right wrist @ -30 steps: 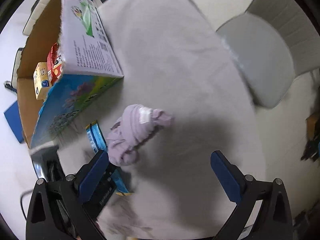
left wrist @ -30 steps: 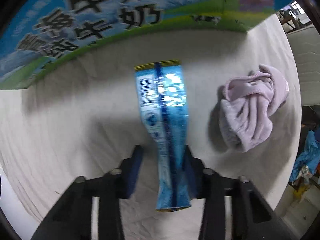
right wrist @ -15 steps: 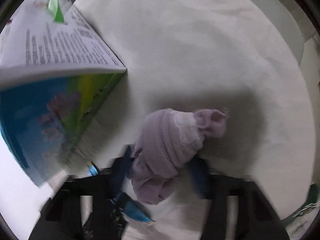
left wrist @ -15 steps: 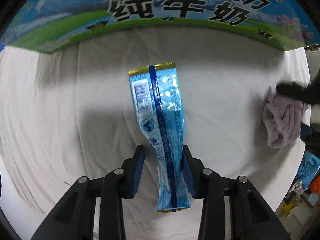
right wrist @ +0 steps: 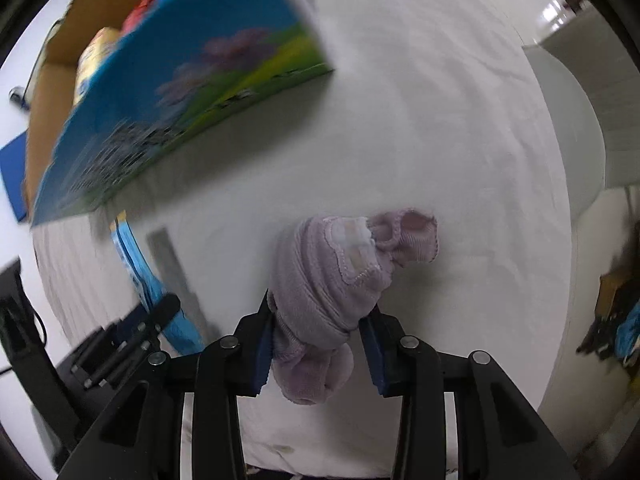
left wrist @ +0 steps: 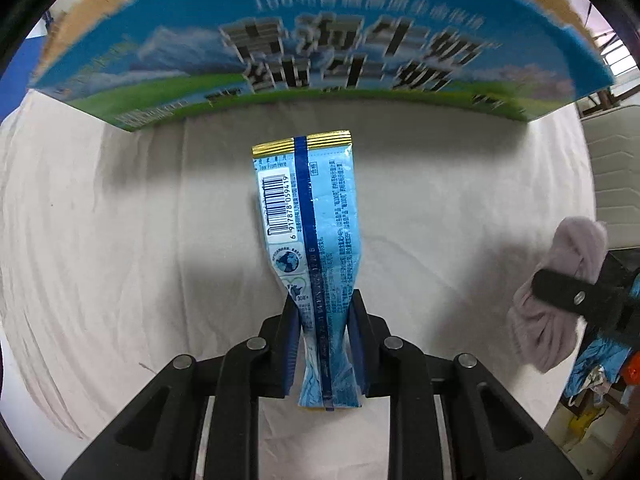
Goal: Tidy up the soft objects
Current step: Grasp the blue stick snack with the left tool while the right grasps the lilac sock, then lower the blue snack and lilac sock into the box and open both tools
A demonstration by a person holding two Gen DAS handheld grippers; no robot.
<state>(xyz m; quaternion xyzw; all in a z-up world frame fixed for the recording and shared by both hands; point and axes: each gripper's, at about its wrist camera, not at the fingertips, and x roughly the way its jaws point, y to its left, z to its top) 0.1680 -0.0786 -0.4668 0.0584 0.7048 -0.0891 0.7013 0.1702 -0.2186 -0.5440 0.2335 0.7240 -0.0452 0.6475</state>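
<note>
I see a light-blue foil packet (left wrist: 310, 240) with a gold top seam, a dark-blue centre stripe and a barcode, pinched at its lower part between my left tool (left wrist: 324, 344), standing up off the white-clothed surface (left wrist: 120, 240). A crumpled lilac knitted garment (right wrist: 332, 292), bundled into a lump, is squeezed in my right tool (right wrist: 318, 344), raised near the surface's right edge.

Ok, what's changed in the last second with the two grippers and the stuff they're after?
The right gripper came down from open and shut on the purple cloth, lifting it off the table. The left gripper squeezed tighter on the blue packet and moved toward the milk box. The box stayed put.
</note>
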